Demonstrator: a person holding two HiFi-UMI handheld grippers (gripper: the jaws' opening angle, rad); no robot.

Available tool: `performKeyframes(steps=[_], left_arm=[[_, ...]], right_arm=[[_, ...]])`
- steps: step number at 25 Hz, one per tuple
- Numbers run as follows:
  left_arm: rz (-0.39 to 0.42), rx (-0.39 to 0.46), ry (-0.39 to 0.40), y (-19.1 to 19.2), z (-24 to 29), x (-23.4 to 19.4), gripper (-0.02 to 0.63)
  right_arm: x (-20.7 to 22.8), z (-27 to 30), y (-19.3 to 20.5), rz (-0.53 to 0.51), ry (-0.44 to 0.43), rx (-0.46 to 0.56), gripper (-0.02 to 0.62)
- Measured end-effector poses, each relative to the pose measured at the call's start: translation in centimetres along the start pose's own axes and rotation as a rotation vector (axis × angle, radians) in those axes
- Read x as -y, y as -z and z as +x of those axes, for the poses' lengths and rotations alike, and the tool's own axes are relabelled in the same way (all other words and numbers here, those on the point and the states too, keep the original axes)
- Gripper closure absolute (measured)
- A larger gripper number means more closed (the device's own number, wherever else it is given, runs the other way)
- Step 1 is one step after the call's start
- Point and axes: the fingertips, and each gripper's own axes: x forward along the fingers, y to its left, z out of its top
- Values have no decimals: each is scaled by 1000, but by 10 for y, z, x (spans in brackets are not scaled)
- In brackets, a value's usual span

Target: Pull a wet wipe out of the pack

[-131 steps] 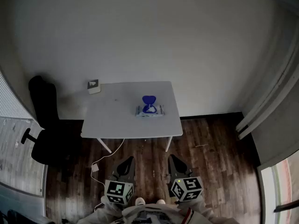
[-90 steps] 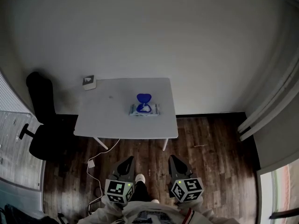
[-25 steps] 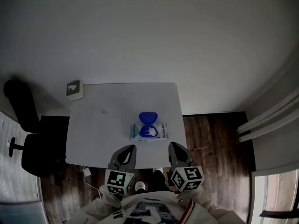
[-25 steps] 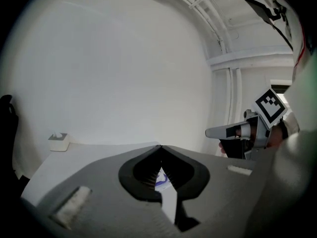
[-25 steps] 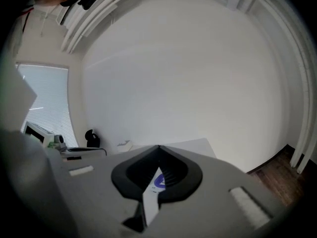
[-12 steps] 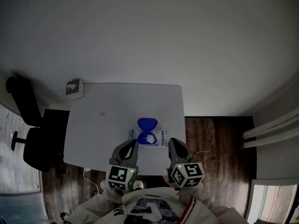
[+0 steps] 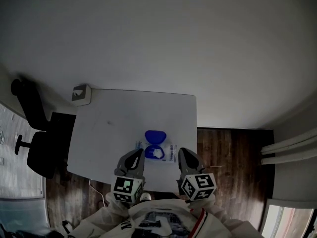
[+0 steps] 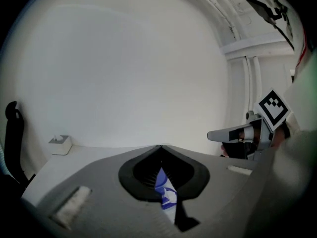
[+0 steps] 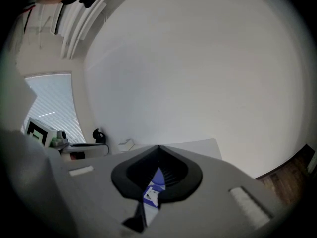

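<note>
The left gripper (image 7: 135,157) and right gripper (image 7: 184,156) are closed and empty, and the light pack (image 7: 170,153) lies by the table's (image 7: 109,133) near edge, lid (image 7: 155,135) open, its limp, damp wipe (image 7: 158,153) probably best pinched at the opening.

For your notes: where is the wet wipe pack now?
Head view: the wet wipe pack lies on the white table, near its front edge, right of middle.

No legible text found. Lower centre of head view: the wet wipe pack (image 7: 166,154) carries a printed label, too small to read. Bottom of frame: marker cubes (image 7: 127,189) on left gripper (image 7: 140,152) and right gripper (image 7: 181,151) show black-and-white square code patterns only.
</note>
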Motion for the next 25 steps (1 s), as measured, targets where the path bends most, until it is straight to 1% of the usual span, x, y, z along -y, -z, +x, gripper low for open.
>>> performKeyframes(steps=[7,9,12,15,22,25], left_arm=[[-6,-2,-78,-2,0,-5,601],[-15,-11,-88,1,-2,-5,601],[-19,-26,-82,5,-4,-4,601],[-22,-21,-70,7,-1,-6,601],[-27,-13,-6,8,6,-1,601],[-31,-2,20,7,8,-2,601]], right_arm=[[8,5,6,8,-51,-34,589],[7,6,11,7,-62,-46,589],[4,7,17,4,-69,-60,589],[5,10,21,7,-70,-73,589],[1,15,31,-18,-59,-122,589],[1,19,34,-20,-49,-142,563]])
